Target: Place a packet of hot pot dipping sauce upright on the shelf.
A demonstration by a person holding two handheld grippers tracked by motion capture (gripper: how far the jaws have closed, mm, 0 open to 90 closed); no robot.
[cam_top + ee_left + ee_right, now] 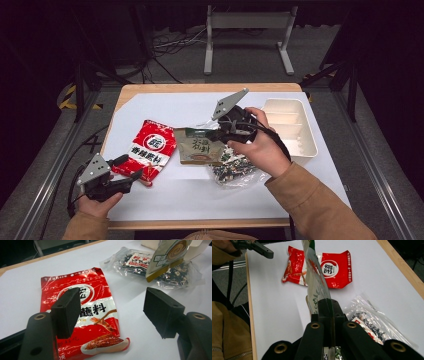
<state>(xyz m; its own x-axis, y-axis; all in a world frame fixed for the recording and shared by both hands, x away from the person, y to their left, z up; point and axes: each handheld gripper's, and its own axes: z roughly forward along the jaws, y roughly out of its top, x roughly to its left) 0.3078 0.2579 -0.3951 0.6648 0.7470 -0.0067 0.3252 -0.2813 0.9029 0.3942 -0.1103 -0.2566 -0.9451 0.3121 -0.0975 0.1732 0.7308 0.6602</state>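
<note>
Right gripper (220,134): jaws closed flat on the edge of the green-and-white packet (201,147); in the right gripper view the pads meet with the packet's thin edge pinched between them.
Left gripper (131,167): jaws stand wide apart and hold nothing; it hovers low at the near left of the table (150,100).
Green-and-white packet: it is near the middle of the table, lifted at the gripped side, and in the right gripper view it stands up on edge in front of the jaws.
Clear bag (235,167): dark pieces inside, lying flat just beside and partly under the lifted packet, on the near right side.
Red packet (148,152): flat on the white table cover, its long axis running away from the person and a little tilted; its near corner lies right before the open left jaws.
White tray (292,125): compartments look empty, at the far right, just behind the right hand (260,147).
Key relation: the tray lies to the right of and behind the right gripper, so I judge the held packet must travel that way; the right hand is clearly the nearer one.
Other relation: the red packet is straight ahead of the left gripper, the nearer hand for it.
</note>
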